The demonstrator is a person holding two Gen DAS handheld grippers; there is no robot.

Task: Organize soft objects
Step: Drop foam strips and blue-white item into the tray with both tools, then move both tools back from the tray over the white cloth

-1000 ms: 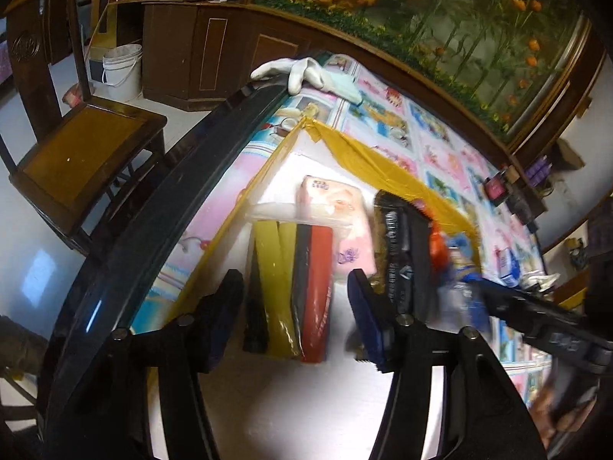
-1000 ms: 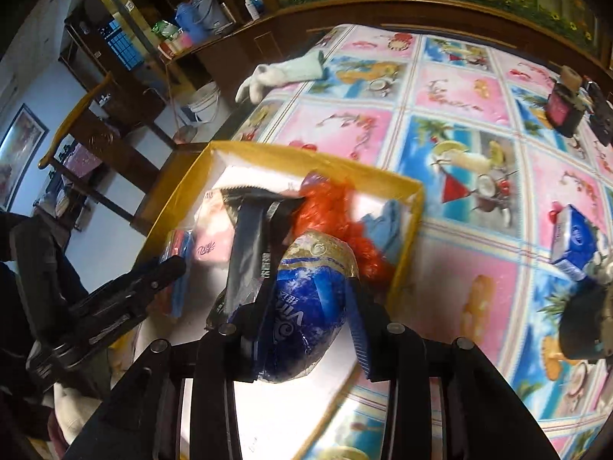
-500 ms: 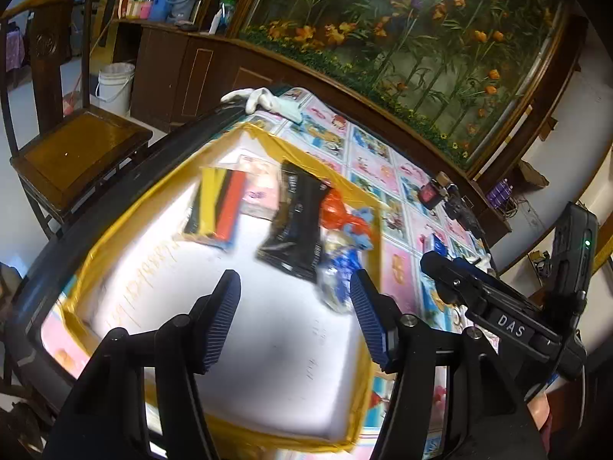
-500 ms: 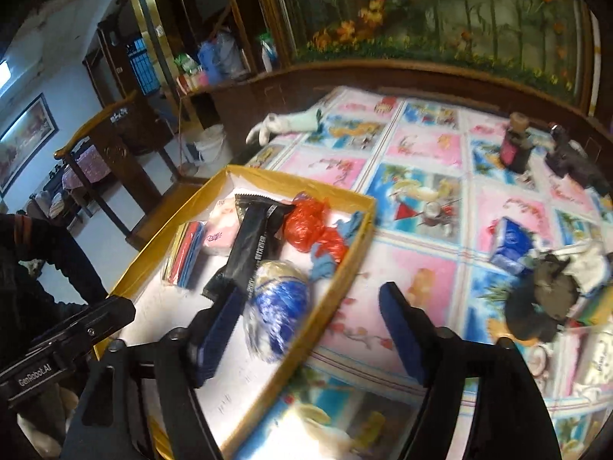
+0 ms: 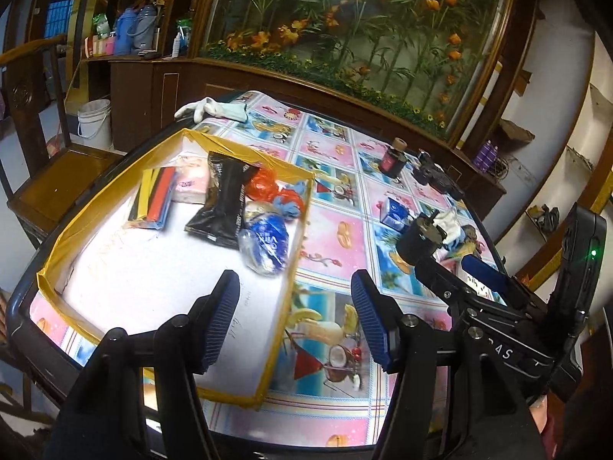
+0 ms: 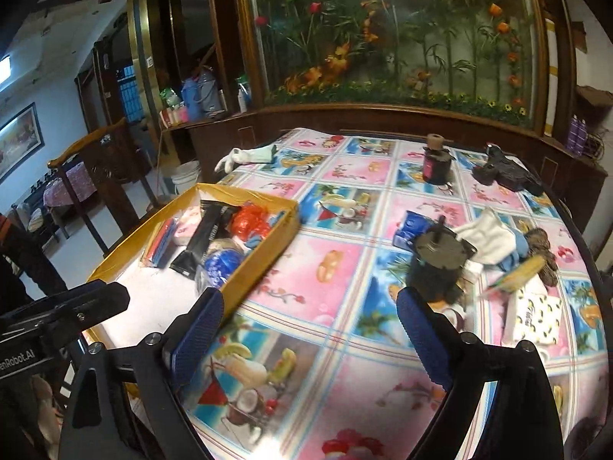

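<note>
A yellow-rimmed box [image 5: 302, 237] [image 6: 268, 257] on the table holds a blue wrapped bundle [image 5: 266, 243] [image 6: 220, 262], a black packet [image 5: 224, 201], a red-orange bag [image 5: 262, 188], a pink tissue pack [image 5: 189, 184] and coloured cloths [image 5: 153, 197]. My left gripper [image 5: 295, 322] is open and empty, above the box's near right side. My right gripper [image 6: 306, 341] is open and empty, above the tablecloth right of the box. A pile of soft things lies at the right: a white cloth [image 6: 488, 239], a blue pack [image 6: 412, 228], a patterned tissue pack [image 6: 532, 314].
A black round device [image 6: 436, 264] stands by the pile. A dark bottle [image 6: 436, 163] and a black tool [image 6: 505, 172] sit at the table's far side. A white glove [image 6: 245, 155] lies at the far left corner. A wooden chair [image 5: 49, 176] stands left of the table.
My right gripper let go of the blue bundle in the box, opened wide and drew back to the right. My left gripper pulled up and back from the box.
</note>
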